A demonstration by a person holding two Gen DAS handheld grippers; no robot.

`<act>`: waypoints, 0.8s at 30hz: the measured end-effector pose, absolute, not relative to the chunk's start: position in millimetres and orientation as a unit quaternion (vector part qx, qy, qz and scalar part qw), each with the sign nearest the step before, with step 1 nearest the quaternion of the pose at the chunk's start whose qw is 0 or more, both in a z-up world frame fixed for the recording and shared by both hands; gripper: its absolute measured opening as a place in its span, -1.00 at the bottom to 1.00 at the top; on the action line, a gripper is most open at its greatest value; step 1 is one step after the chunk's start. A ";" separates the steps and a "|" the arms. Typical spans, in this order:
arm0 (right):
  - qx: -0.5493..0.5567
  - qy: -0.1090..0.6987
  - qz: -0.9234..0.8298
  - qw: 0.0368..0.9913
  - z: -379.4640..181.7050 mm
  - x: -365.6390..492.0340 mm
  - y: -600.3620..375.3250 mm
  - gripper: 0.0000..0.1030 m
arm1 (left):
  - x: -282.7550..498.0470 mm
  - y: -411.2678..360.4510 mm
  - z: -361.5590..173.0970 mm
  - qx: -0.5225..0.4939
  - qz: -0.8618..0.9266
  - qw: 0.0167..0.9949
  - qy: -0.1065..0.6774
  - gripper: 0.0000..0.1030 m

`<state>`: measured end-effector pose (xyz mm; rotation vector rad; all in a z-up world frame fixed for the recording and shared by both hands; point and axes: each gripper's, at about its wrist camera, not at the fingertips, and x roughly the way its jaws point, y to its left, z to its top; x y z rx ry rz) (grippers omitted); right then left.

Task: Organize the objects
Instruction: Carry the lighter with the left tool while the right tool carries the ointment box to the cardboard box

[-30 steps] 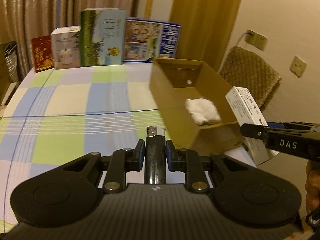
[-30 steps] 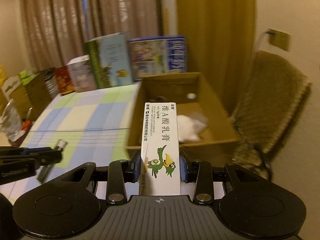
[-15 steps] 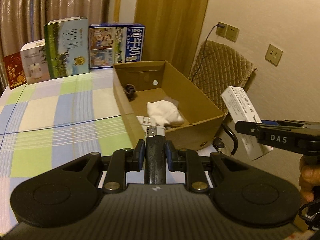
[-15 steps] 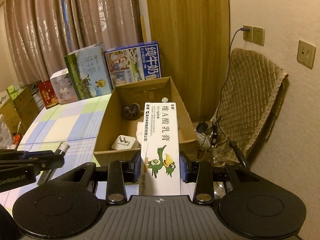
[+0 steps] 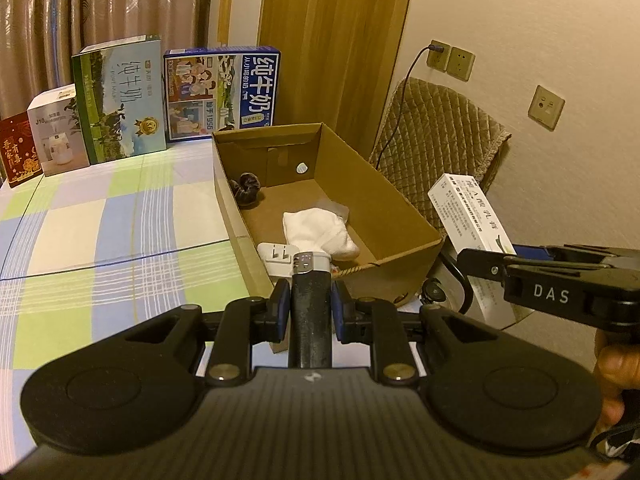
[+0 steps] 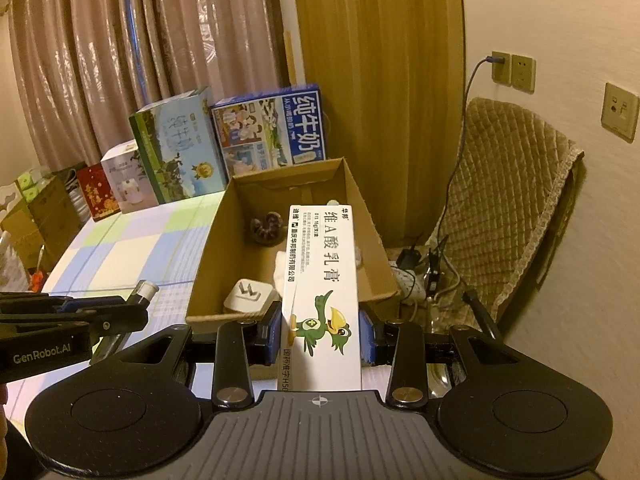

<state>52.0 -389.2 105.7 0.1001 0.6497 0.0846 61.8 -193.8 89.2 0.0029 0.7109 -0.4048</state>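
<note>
a light, stiff white paper medicine box [image 6: 322,300] is being squeezed by the right gripper [image 6: 320,330] and a hard, slippery black lighter [image 5: 310,312] by the left gripper [image 5: 309,312], both being held by their sides near the open brown cardboard box [image 5: 400,216].

A cardboard box [image 5: 400,216] sits at the counter's [image 5: 100,232] right edge, holding a plug adapter [image 5: 276,258], cloth [image 5: 320,232] and scrunchie [image 5: 246,190]. Cartons [image 5: 120,100] line the counter's far edge.

A home room; heavy curtains [image 6: 120,60], checked cloth on the bench [image 5: 100,232], milk cartons [image 5: 120,100], quilted chair cover [image 6: 508,184], wall sockets [image 6: 514,72]
</note>
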 end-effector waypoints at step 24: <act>0.048 0.333 0.044 0.941 105.4 134.3 -408.7 -0.32 | 149.2 -229.3 87.0 0.009 -0.203 0.910 0.361 -0.66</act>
